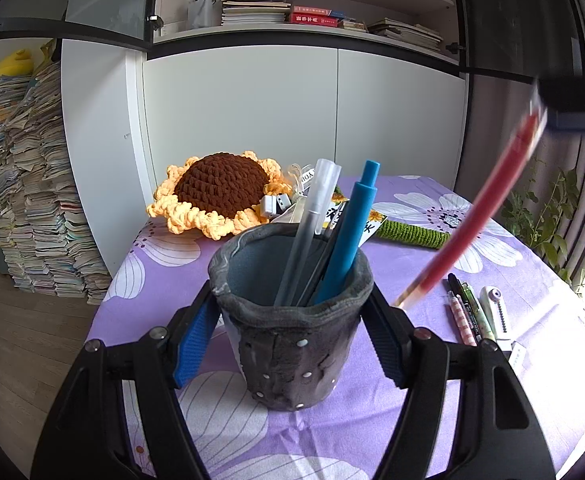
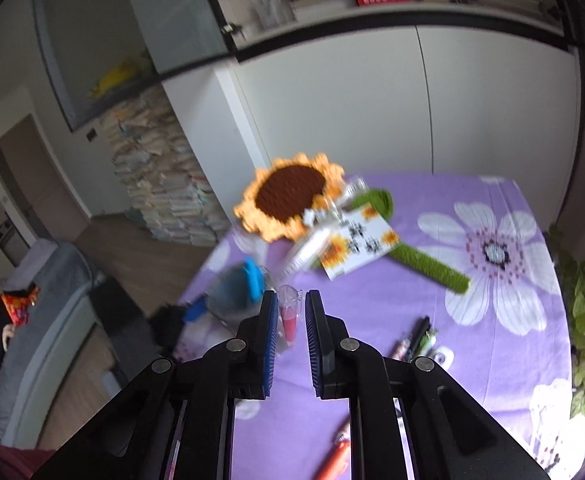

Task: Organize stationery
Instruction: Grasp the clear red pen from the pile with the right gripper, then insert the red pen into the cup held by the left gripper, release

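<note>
A dark grey fabric pen holder [image 1: 288, 344] stands on the purple flowered tablecloth, and my left gripper [image 1: 292, 300] is shut on its sides. A blue pen [image 1: 352, 232] and a clear-capped pen [image 1: 308, 224] stand inside it. My right gripper [image 2: 291, 300] is shut on a red pen [image 2: 289, 320], held in the air above the table. In the left wrist view that red pen [image 1: 480, 216] slants down from the right gripper [image 1: 544, 108] toward the holder's right side, blurred. The holder [image 2: 228, 292] appears blurred at lower left of the right wrist view.
Several loose pens [image 1: 468, 312] and a white correction tool [image 1: 496, 312] lie right of the holder. Another reddish pen [image 2: 332, 460] lies near the table's front. A crocheted sunflower [image 1: 220, 192] and a card [image 2: 356, 240] lie behind. A plant [image 1: 544, 216] stands right; book stacks [image 1: 32, 184] left.
</note>
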Action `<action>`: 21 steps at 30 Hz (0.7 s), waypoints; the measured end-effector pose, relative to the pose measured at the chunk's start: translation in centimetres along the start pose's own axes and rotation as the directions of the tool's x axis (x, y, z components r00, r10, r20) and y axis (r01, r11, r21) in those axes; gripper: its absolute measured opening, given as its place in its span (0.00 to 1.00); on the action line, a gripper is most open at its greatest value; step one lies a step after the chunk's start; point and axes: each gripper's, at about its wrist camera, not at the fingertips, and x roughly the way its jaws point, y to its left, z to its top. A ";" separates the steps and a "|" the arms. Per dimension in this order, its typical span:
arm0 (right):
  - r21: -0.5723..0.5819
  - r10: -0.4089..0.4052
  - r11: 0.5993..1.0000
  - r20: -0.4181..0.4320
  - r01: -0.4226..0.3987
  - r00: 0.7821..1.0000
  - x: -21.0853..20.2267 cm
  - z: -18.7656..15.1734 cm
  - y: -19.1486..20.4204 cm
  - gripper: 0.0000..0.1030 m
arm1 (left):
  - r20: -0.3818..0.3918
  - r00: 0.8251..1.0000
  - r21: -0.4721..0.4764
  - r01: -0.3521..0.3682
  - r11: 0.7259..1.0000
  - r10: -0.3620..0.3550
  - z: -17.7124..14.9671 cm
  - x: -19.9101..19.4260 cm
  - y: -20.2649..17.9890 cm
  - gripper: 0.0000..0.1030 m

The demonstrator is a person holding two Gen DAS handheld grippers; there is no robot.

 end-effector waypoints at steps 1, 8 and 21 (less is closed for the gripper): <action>-0.008 0.009 1.000 0.022 -0.009 1.000 -0.5 0.5 0.5 0.15 | 0.000 1.000 0.000 0.000 1.000 0.000 0.0 0.0 0.0 0.67; -0.054 0.056 0.997 0.114 -0.050 0.992 -2.3 3.5 2.7 0.15 | 0.000 1.000 0.000 0.000 1.000 0.000 0.0 0.0 0.0 0.67; -0.114 0.046 0.993 0.074 -0.037 0.996 2.3 3.2 3.8 0.15 | 0.000 1.000 0.000 0.000 1.000 0.000 0.0 0.0 0.0 0.67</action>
